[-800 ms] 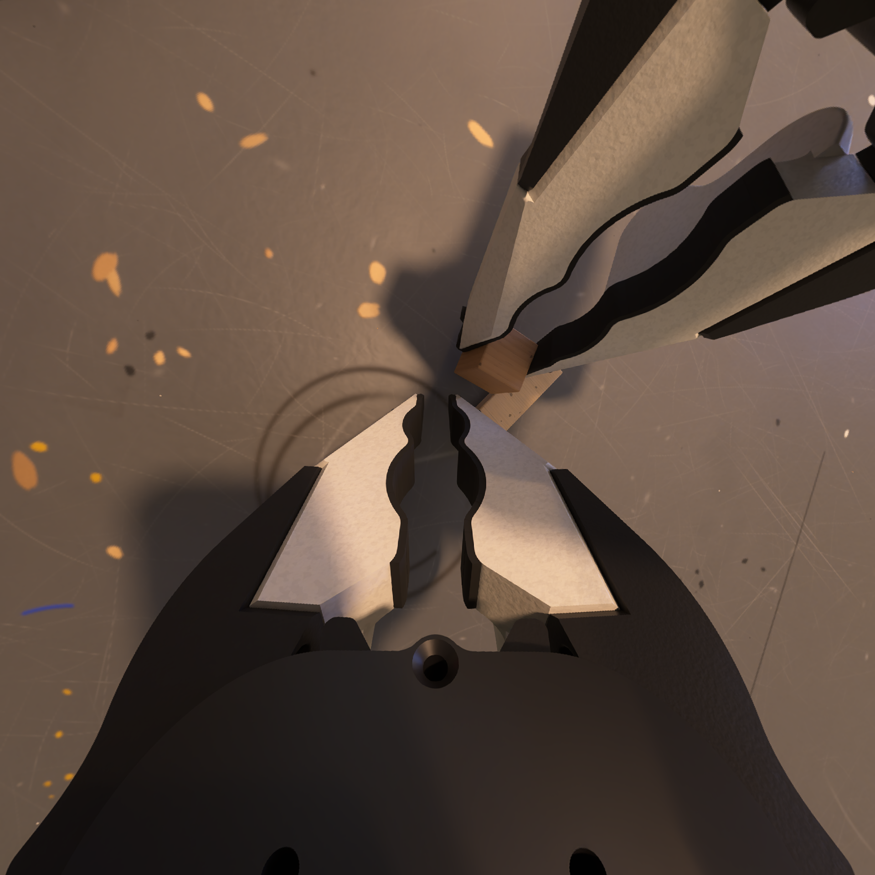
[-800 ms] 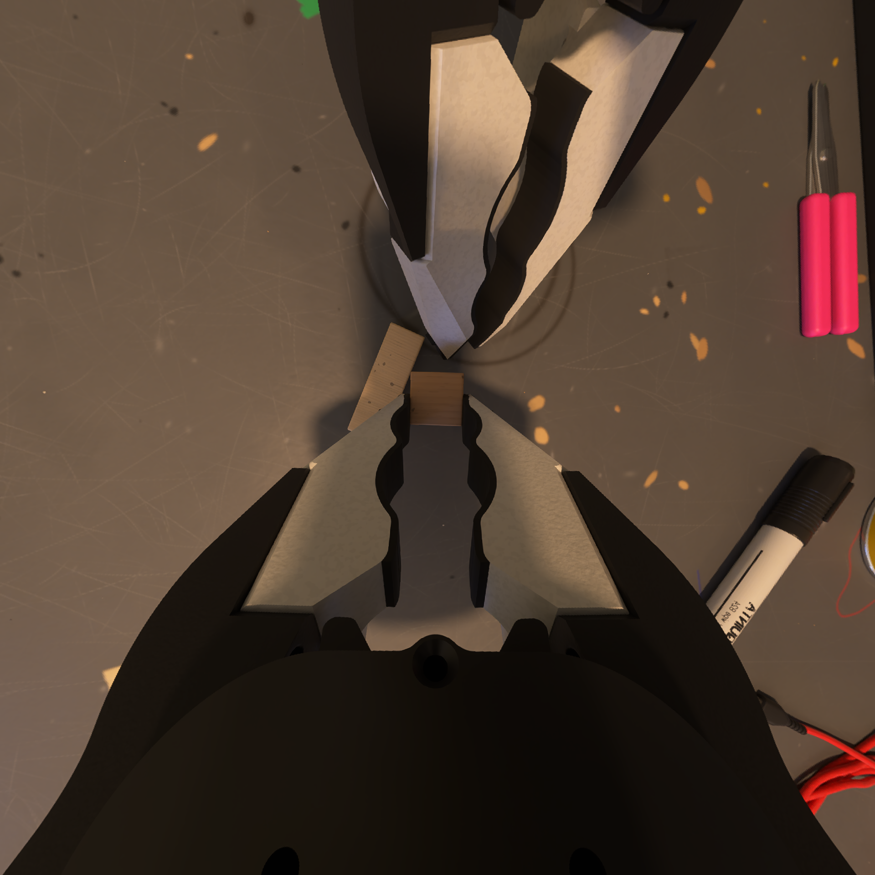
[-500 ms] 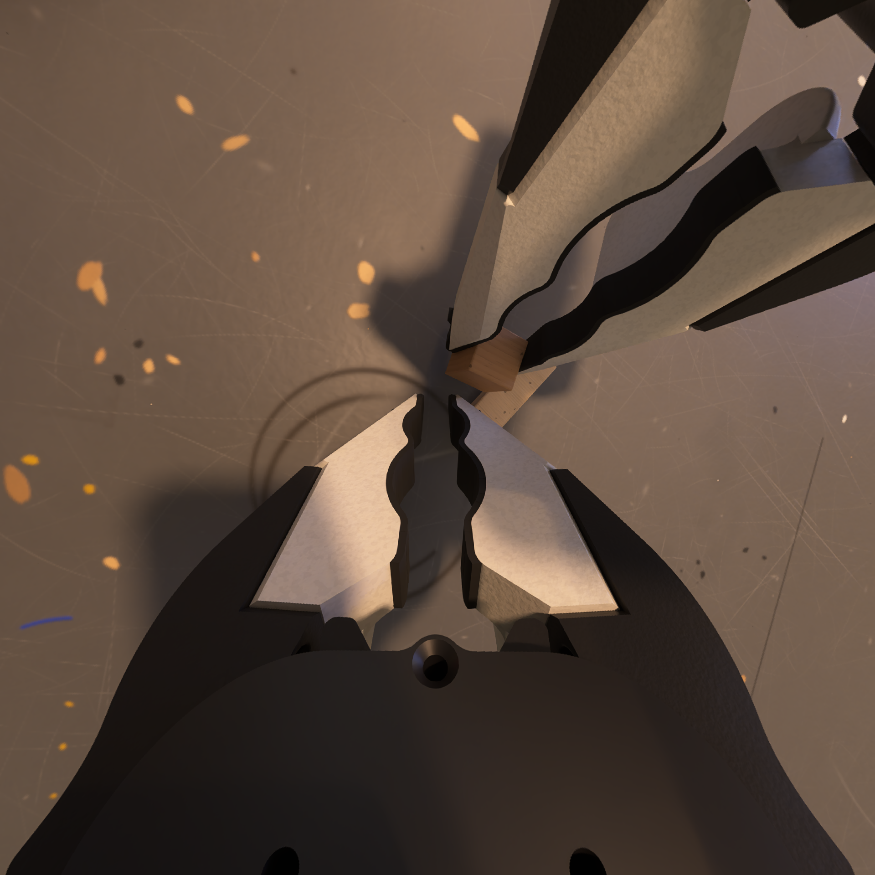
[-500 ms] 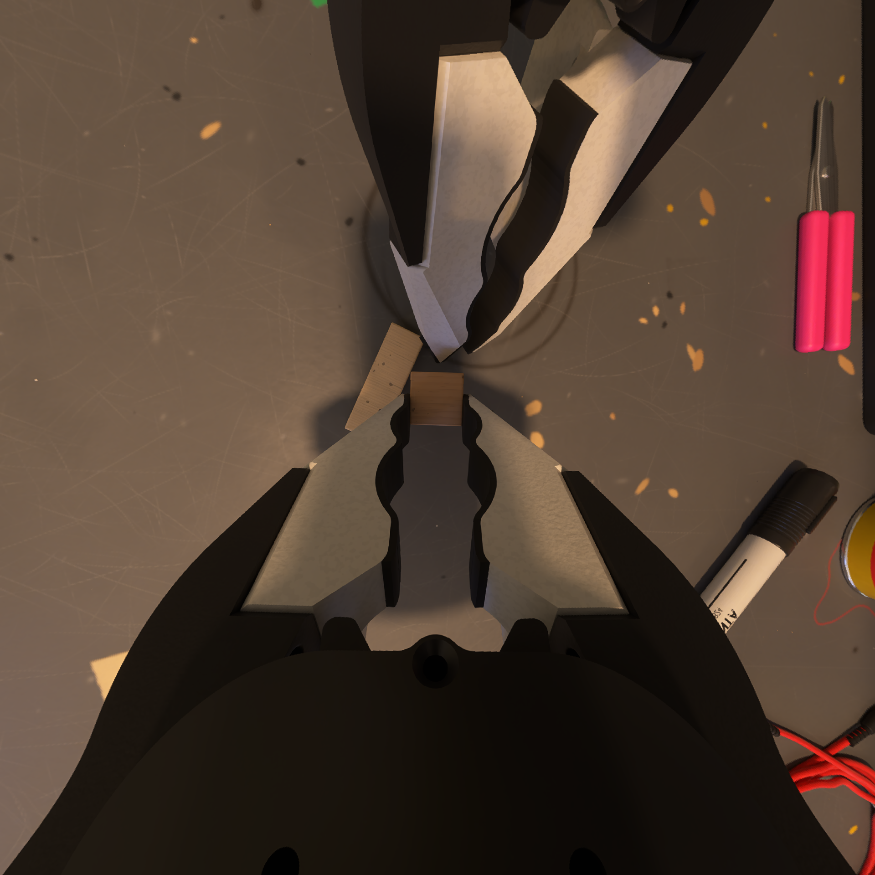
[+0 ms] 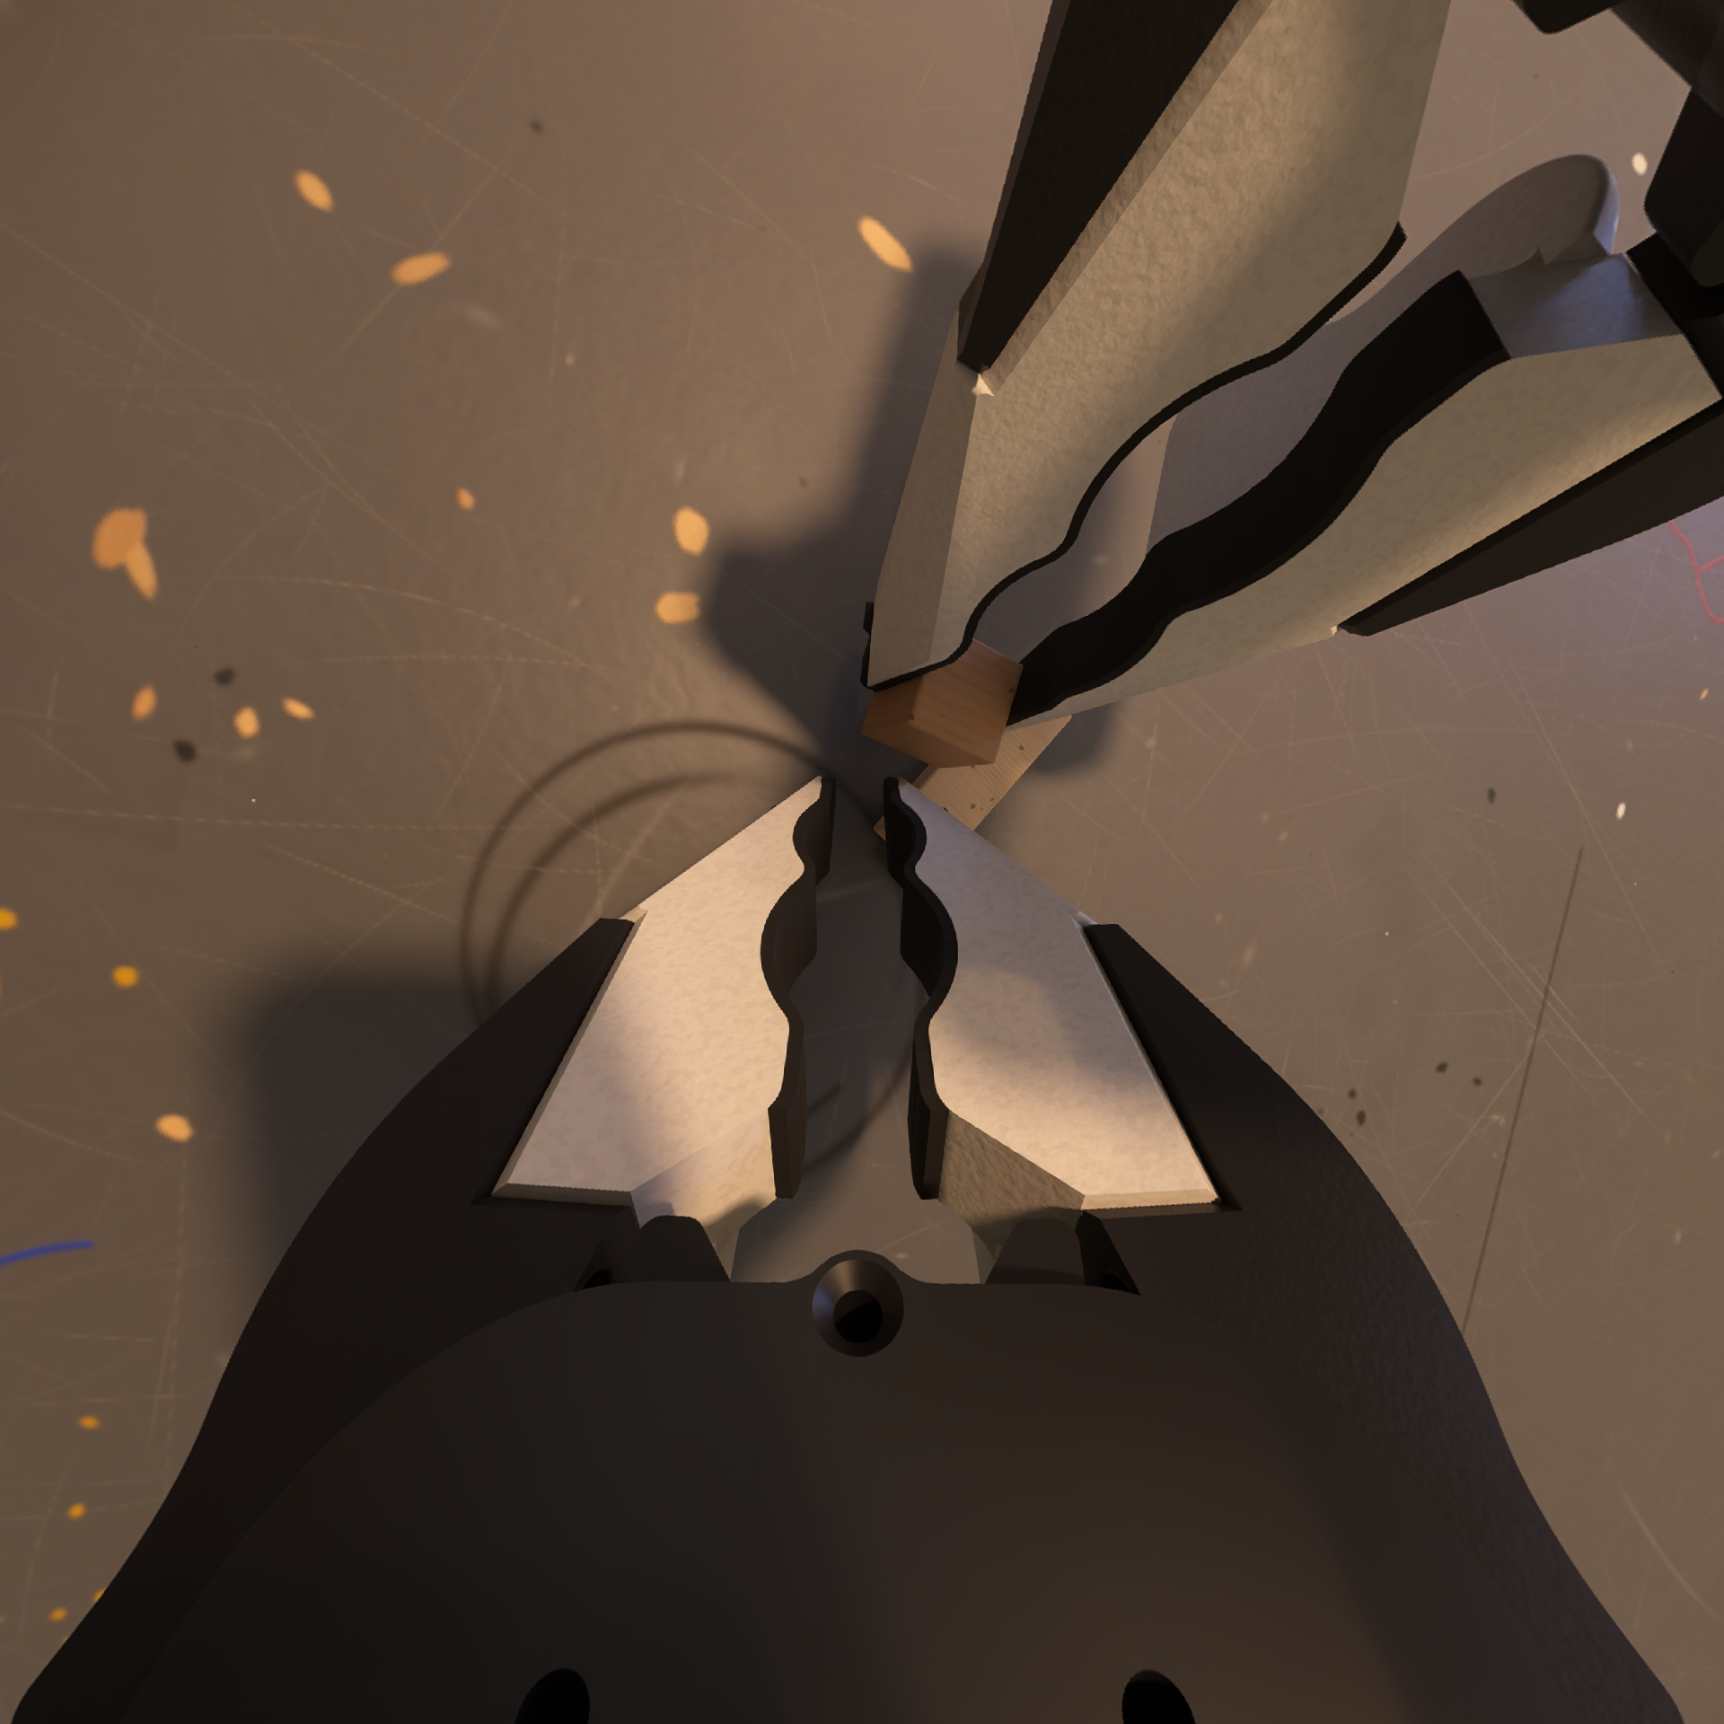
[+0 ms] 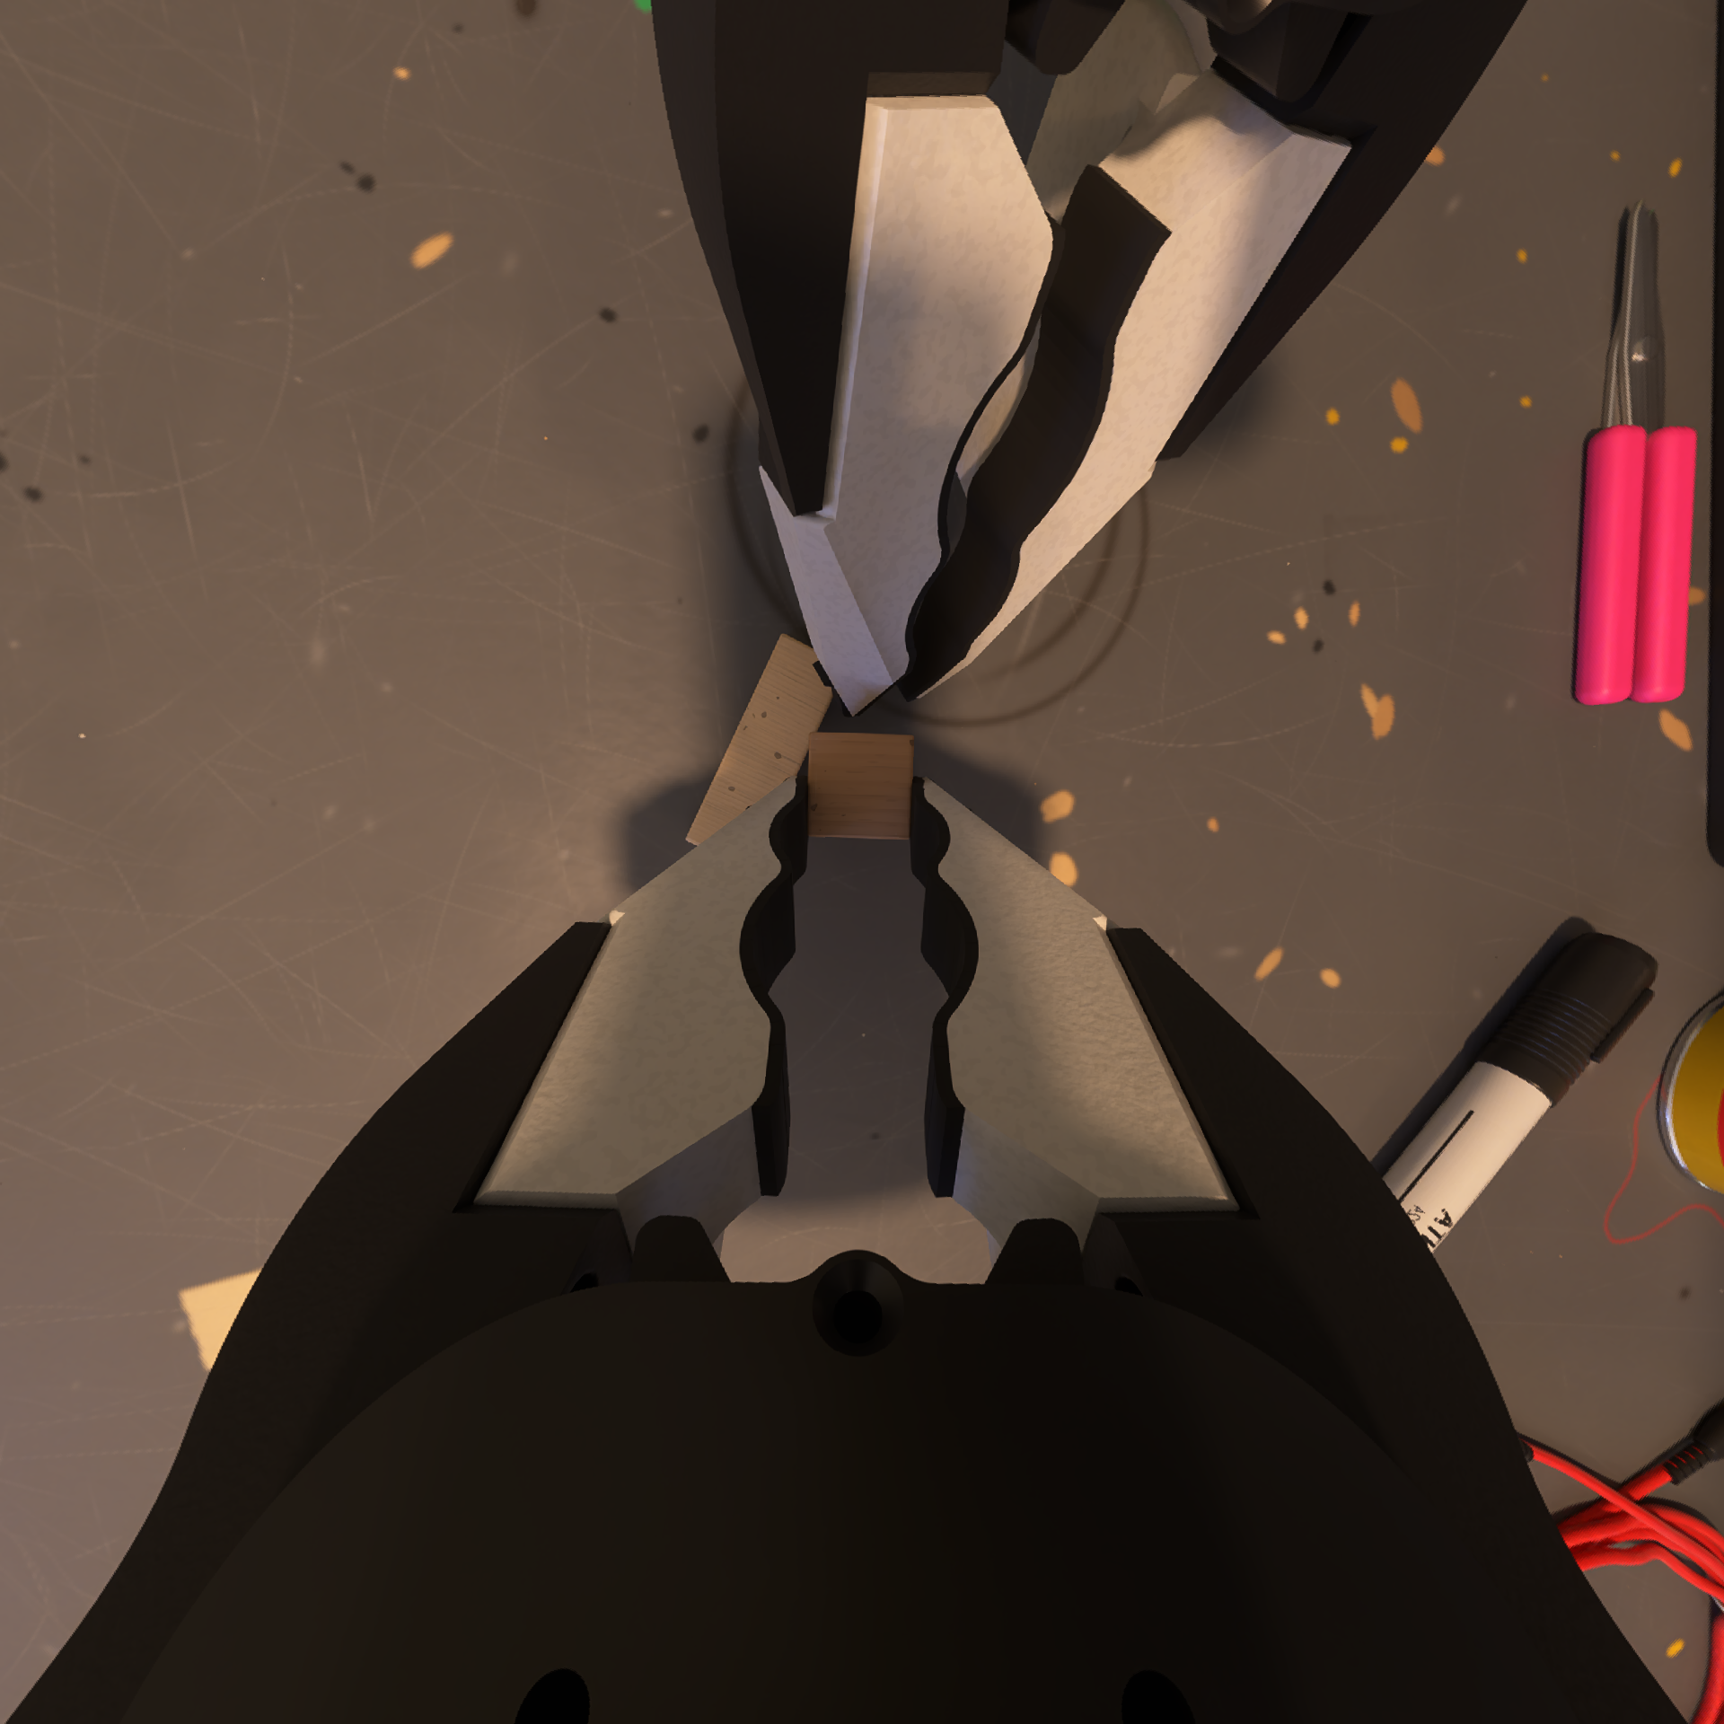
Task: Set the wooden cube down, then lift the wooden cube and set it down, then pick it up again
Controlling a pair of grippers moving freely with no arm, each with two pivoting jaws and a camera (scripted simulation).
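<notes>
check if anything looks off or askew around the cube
Nothing looks damaged. The wooden cube sits squarely between the right hand-held gripper fingertips, above the table. A pale flat wooden strip lies at a slant beside it. The left hand-held gripper holds nothing, its fingers nearly together. The table is scratched and paint-flecked.
</notes>
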